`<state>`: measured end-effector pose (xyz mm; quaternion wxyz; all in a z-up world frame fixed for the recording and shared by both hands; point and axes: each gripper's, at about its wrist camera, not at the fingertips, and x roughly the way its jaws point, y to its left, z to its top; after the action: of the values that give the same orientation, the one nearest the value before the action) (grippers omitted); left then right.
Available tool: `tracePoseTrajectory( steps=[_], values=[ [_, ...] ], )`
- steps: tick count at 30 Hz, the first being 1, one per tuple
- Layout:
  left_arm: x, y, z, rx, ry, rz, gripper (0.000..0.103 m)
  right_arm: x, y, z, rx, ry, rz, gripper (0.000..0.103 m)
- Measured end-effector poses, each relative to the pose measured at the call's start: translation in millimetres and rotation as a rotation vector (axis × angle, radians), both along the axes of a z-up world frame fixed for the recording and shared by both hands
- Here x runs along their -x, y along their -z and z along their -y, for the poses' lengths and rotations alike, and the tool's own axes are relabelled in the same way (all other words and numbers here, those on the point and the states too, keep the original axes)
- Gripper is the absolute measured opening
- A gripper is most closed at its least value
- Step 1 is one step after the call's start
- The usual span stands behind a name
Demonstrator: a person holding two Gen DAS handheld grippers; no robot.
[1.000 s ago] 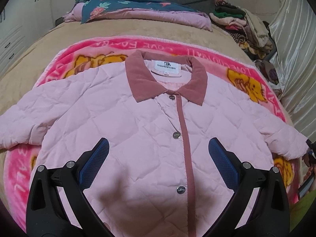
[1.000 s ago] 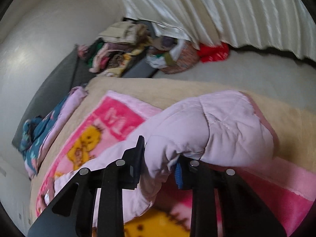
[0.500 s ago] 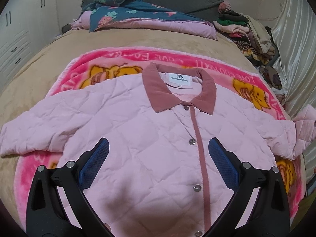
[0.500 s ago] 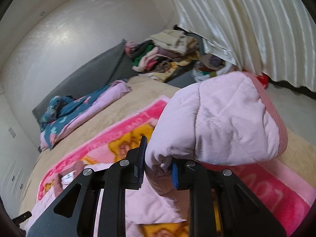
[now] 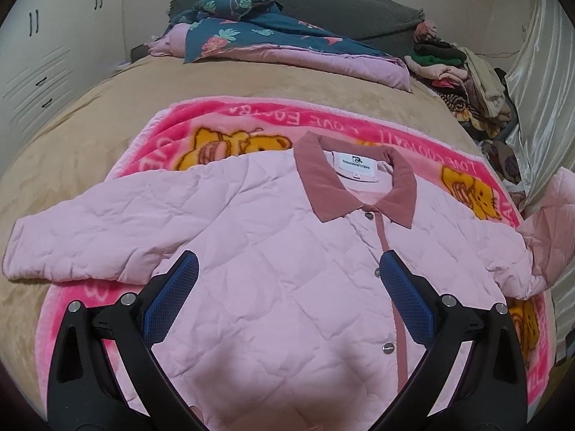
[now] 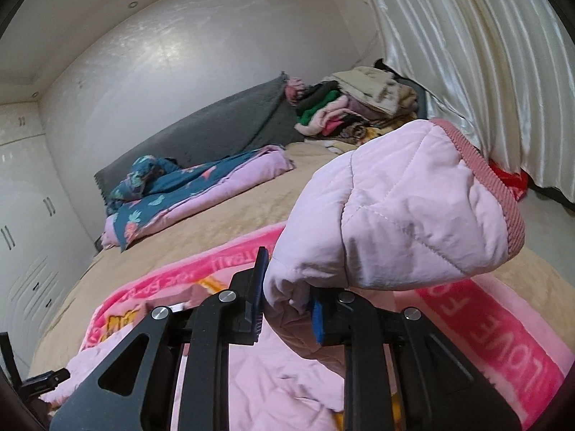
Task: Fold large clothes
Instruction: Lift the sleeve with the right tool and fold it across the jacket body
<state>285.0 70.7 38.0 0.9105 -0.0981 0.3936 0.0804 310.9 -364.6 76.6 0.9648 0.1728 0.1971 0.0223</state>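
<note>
Pink quilted jacket (image 5: 280,269) is lying face-up and buttoned on a pink cartoon blanket (image 5: 251,122), collar (image 5: 359,186) pointing away from the left gripper (image 5: 287,287), body directly under and ahead of it. Left gripper is hovering over the jacket's chest with jaws standing wide apart, nothing between the blue pads (image 5: 172,301), placket (image 5: 393,309) running just inside the right-hand finger. One sleeve is lying flat, stretching out to the left of that gripper; the other sleeve (image 6: 395,208) is being lifted off the blanket at far right. Right gripper (image 6: 287,305) is clamping that sleeve: jaws nearly closed, fabric bunched between the pads, the ribbed cuff (image 6: 485,179) jutting forward and up beyond the fingertips. Below this gripper, more jacket and blanket. Beyond both grippers: tan bedspread (image 5: 107,115), a folded dark floral quilt (image 5: 273,39) against a grey headboard (image 5: 341,3). Ahead right, a heap of mixed clothes (image 5: 463,75) beside a shiny cream curtain (image 6: 467,36). White cupboards (image 5: 43,46) far left.
</note>
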Motion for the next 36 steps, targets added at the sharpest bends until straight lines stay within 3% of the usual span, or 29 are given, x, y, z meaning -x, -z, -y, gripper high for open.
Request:
tracePoseTrajectory(
  steps=[20,36],
  values=[
    [10,-1,-51,0.117,-0.062,0.043,0.095,-13,-24,-108,0.092,-0.208,0.053,0.019],
    [-7,-6,-65,0.232,-0.068,0.089,0.095,-21,-3,-217,0.173,-0.390,0.029,0.019]
  ],
)
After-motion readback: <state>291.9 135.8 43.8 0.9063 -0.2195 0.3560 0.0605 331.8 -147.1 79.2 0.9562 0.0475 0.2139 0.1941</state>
